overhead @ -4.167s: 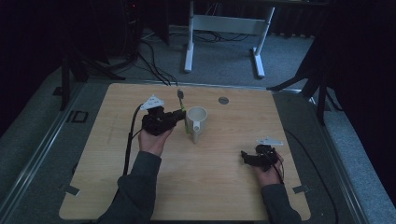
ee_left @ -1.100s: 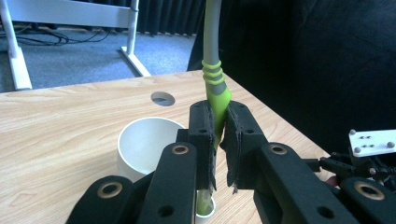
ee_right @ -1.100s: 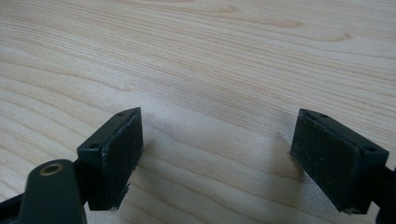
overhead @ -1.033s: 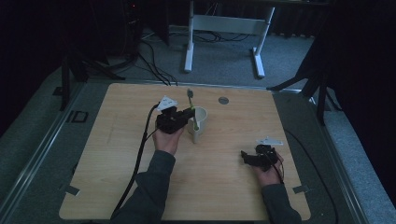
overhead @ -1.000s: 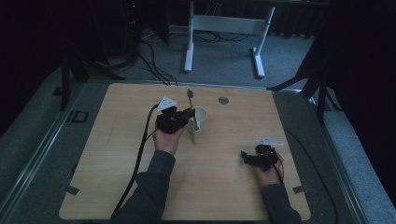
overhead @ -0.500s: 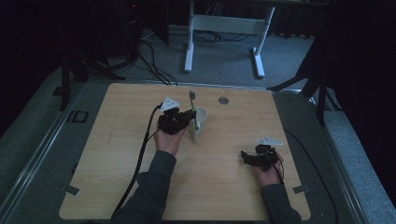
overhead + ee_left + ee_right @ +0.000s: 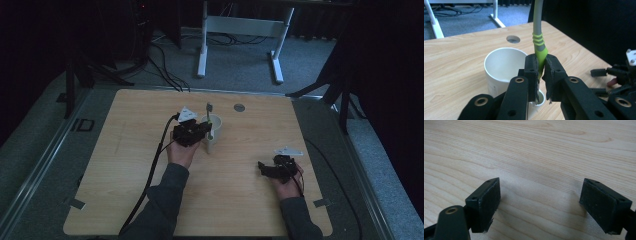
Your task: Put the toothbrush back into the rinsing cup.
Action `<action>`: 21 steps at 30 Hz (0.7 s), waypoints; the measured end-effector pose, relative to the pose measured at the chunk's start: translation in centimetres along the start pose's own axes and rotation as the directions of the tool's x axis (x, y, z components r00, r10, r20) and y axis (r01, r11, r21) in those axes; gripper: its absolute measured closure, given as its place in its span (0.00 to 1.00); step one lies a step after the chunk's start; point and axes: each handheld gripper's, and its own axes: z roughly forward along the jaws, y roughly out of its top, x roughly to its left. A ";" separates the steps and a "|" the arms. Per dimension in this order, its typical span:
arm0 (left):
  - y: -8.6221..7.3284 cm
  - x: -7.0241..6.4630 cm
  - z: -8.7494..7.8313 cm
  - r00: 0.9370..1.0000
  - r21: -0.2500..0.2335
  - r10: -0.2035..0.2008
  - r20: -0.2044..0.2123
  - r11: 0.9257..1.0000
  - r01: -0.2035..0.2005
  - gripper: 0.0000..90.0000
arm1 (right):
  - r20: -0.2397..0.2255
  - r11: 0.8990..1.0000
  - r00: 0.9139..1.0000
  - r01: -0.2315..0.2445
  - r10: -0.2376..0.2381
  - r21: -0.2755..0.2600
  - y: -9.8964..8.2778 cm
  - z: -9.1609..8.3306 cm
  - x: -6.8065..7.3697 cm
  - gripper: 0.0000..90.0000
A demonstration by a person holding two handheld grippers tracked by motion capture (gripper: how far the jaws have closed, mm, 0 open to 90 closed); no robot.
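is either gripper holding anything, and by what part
The left gripper is shut on the utensil, pinching its green handle end beside the mug. The right gripper is open and holds nothing.

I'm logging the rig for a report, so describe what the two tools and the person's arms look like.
Both tools are black. The left tool has flat rectangular jaws with small screw holes and brass-coloured rivets, a grey three-cornered plate on top, and a black cable trailing toward the table's near edge. The right tool carries a similar grey plate and a thin dark cable. The person wears dark grey long sleeves.
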 end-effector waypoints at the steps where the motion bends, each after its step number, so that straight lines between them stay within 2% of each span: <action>1: -0.2 0.0 -0.1 1.000 0.003 0.011 -0.002 1.000 -0.011 0.67 | 0.000 1.000 1.000 0.001 -0.001 0.000 0.0 0.0 0.0 0.18; 2: -0.2 0.0 -0.1 1.000 0.003 0.011 -0.002 1.000 -0.011 0.63 | 0.000 1.000 1.000 0.001 -0.001 0.000 0.0 0.0 0.0 0.18; 3: -0.2 0.0 -0.1 1.000 0.006 0.017 -0.003 1.000 -0.017 0.63 | 0.000 1.000 1.000 0.001 -0.001 0.000 0.0 0.0 0.0 0.18; 4: -0.3 0.0 -0.2 1.000 0.019 0.028 -0.001 0.999 -0.028 0.55 | -0.001 1.000 1.000 0.002 -0.002 0.000 0.0 0.0 0.0 0.18; 8: -0.4 0.0 -0.4 0.999 0.021 0.037 -0.007 0.999 -0.037 0.49 | 0.000 1.000 1.000 0.000 0.000 0.000 0.0 0.0 0.0 0.18; 21: -1.0 0.7 -1.7 1.000 0.019 0.014 -0.015 1.000 -0.014 0.45 | 0.000 1.000 1.000 0.001 -0.001 0.000 0.0 0.0 0.0 0.18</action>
